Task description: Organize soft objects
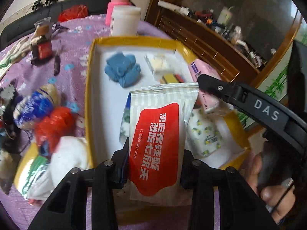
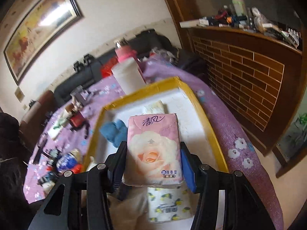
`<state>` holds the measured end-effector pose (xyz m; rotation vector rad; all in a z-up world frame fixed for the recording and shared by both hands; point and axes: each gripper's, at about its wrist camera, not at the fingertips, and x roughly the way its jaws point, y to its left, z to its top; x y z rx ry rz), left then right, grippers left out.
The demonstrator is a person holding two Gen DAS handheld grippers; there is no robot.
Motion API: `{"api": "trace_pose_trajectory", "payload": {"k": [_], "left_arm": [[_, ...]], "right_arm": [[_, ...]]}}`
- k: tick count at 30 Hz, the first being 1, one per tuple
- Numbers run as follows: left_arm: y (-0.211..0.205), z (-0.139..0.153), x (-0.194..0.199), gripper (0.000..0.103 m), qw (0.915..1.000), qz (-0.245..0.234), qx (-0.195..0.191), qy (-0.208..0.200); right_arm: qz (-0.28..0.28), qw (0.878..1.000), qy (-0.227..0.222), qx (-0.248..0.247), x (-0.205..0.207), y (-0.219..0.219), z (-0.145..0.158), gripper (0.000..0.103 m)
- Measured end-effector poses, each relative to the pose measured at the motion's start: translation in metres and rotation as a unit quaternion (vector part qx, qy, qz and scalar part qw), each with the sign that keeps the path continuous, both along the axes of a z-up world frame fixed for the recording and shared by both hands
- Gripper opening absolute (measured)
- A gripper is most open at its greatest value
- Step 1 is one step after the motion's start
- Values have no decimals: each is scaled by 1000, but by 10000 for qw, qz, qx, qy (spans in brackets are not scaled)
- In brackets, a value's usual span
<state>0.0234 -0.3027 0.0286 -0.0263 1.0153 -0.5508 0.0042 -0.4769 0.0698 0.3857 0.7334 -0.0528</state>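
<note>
My left gripper (image 1: pixel 155 153) is shut on a wet wipe pack (image 1: pixel 159 134) with a red label, held above the near part of a yellow-rimmed white box (image 1: pixel 90 72). My right gripper (image 2: pixel 153 153) is shut on a pink rose-print tissue pack (image 2: pixel 153 149), also seen in the left wrist view (image 1: pixel 205 80), held over the box (image 2: pixel 209 126). In the box lie a blue cloth (image 1: pixel 122 69), a lemon-print tissue pack (image 1: pixel 205 134) and small packets (image 1: pixel 161 65). The lemon-print pack (image 2: pixel 170 205) sits under my right gripper.
The box stands on a purple flowered bedspread (image 1: pixel 67 38). A white jar (image 1: pixel 124 21) and pink bottle (image 1: pixel 117 5) stand behind it. Red and blue bags (image 1: pixel 51 122), a white cloth (image 1: pixel 65 159) and clutter lie to the left. A wooden headboard shelf (image 2: pixel 249 72) is at right.
</note>
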Motion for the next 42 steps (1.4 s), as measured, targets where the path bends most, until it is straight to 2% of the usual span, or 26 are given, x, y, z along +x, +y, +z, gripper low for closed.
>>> {"api": "trace_pose_trajectory", "payload": {"k": [1,3,4,5,7,8,13,20,26,29,32,37,42], "left_arm": [[-3,-2,-3,38,10000,-10,14,7],[-5,-1,-7,46,9999,-9,92,-106],[-6,0,-7,62,9998,-10,112,-137],[-5,2,-7,72,9998,-10,115,-184],[-4,7,-12,79,9992,-40,70,-387],[-4,9,-14,82,9989,-56,98,-463],[2,23,-22,82,9984,-159,-44,-548],[37,38,-38,82,9976,-36,-245,-647],[94,49,-53,82,9955,326,-369,-809],[137,50,-62,82,9923,693,-295,-980],[178,45,-67,82,9888,1090,-259,-981],[267,30,-75,82,9755,2016,-271,-836],[328,20,-84,83,9519,2884,112,-1033]], "right_arm": [[-12,10000,20,-30,0,0,-2,57],[-36,10000,43,-58,1,-2,-6,58],[-44,10000,57,-58,2,-3,-7,60],[-52,10000,54,-43,3,-6,-8,62],[-75,10000,1,21,2,-7,-8,71],[-108,9999,-25,7,0,-7,-6,72],[-226,9992,-321,101,-15,-8,6,74],[50,9987,-468,192,-26,18,18,74],[461,9978,-439,199,-27,53,23,74],[831,9955,-444,121,-27,82,28,74],[1168,9921,-459,57,-29,108,32,74],[1991,9793,-362,30,-27,167,29,76],[2927,9558,-24,273,-8,235,13,76]]}}
